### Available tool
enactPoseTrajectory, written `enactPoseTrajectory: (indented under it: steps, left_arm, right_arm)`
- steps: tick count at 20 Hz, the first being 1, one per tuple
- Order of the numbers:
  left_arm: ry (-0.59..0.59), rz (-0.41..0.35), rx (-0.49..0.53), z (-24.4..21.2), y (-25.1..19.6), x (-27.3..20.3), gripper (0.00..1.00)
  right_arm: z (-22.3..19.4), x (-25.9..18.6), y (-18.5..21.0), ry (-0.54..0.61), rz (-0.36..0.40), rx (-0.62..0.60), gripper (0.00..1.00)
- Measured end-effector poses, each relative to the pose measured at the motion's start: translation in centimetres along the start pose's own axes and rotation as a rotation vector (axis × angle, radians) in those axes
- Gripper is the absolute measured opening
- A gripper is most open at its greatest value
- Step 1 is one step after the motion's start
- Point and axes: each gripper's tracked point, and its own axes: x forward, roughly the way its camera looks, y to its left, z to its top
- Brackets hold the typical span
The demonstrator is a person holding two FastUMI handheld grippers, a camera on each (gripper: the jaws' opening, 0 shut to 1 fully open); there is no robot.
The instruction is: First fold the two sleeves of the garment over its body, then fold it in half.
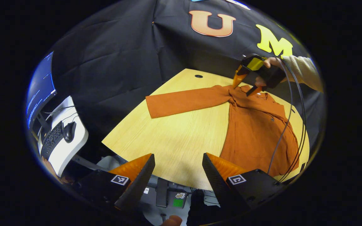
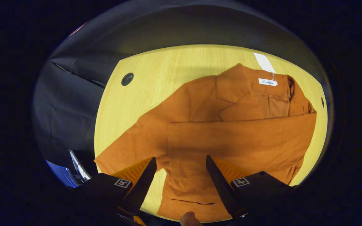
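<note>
Rust-orange shirt lies flat on the tabletop, one sleeve stretched out, one across the body. Right gripper hovers spread at the collar; left gripper spread. Trailing cables could drag folds loose.

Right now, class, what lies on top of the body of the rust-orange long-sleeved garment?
One sleeve is folded across the rust-orange garment, below its collar. The other sleeve lies outstretched on the pale wooden table. The chest under the folded sleeve is covered.
</note>
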Motion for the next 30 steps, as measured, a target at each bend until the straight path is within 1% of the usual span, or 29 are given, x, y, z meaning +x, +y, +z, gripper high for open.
enactPoseTrajectory:
  steps: [2,4,7,9,10,11,12,15,17,18,20,21,23,24,25,26,27,30]
  left_arm:
    - [0.013,-0.003,-0.039,1.7,0.4,1.0,0.98]
    - [0.050,-0.017,-0.064,3.0,0.7,2.3,0.98]
    - [0.076,0.023,-0.047,5.8,2.7,3.9,0.99]
    - [0.107,0.037,-0.054,7.6,3.6,5.2,0.99]
    - [0.141,0.021,-0.049,8.2,3.4,5.8,0.98]
    - [0.174,0.025,-0.030,8.7,3.9,6.3,1.00]
    - [0.193,0.040,-0.007,9.6,4.7,7.2,0.99]
    - [0.302,0.050,0.054,10.7,5.9,9.7,0.99]
    - [0.374,0.037,0.065,11.8,5.4,11.4,1.00]
    - [0.418,0.027,0.057,12.1,5.2,12.3,0.98]
    - [0.504,0.014,-0.002,12.0,5.6,13.7,0.99]
    - [0.559,-0.007,-0.054,11.6,5.5,14.4,0.99]
    - [0.642,-0.017,-0.179,11.5,4.6,15.5,0.98]
    - [0.674,-0.011,-0.238,11.6,4.1,16.2,0.99]
    - [0.688,0.013,-0.276,11.6,4.3,16.7,0.99]
    - [0.693,0.034,-0.289,11.7,4.8,17.3,0.99]
    - [0.700,0.053,-0.281,11.7,5.6,17.8,0.99]
    - [0.724,0.075,-0.260,11.4,6.3,18.7,0.98]
  right_arm:
    - [-1.2,-1.3,-1.2,-0.001,0.005,0.010,1.00]
    - [-2.8,-2.5,-3.0,-0.007,0.004,0.019,1.00]
    - [-6.9,-3.7,-5.9,-0.002,0.003,0.041,0.99]
    - [-10.0,-4.2,-8.6,0.007,-0.022,0.023,1.00]
    - [-11.4,-4.5,-10.2,0.010,-0.050,0.000,1.00]
    - [-12.9,-5.0,-11.5,0.011,-0.076,-0.019,1.00]
    - [-14.5,-5.5,-12.1,0.014,-0.082,-0.039,0.99]
    - [-18.2,-7.7,-13.3,0.016,-0.064,-0.049,0.99]
    - [-19.9,-8.9,-13.9,0.006,-0.054,-0.033,1.00]
    - [-20.8,-9.5,-14.1,0.003,-0.050,-0.034,0.99]
    - [-22.5,-10.7,-14.7,0.001,-0.052,-0.052,1.00]
    - [-23.2,-11.1,-15.1,-0.007,-0.053,-0.056,1.00]
    - [-24.5,-11.7,-16.0,-0.015,-0.060,-0.051,1.00]
    - [-25.4,-12.0,-16.3,-0.012,-0.057,-0.040,1.00]
    - [-26.1,-12.1,-16.4,-0.006,-0.051,-0.022,1.00]
    - [-26.9,-12.1,-16.9,0.003,-0.049,-0.003,0.98]
    - [-27.3,-12.2,-17.2,0.007,-0.049,0.014,1.00]
    - [-28.3,-12.2,-18.2,0.005,-0.049,0.061,1.00]
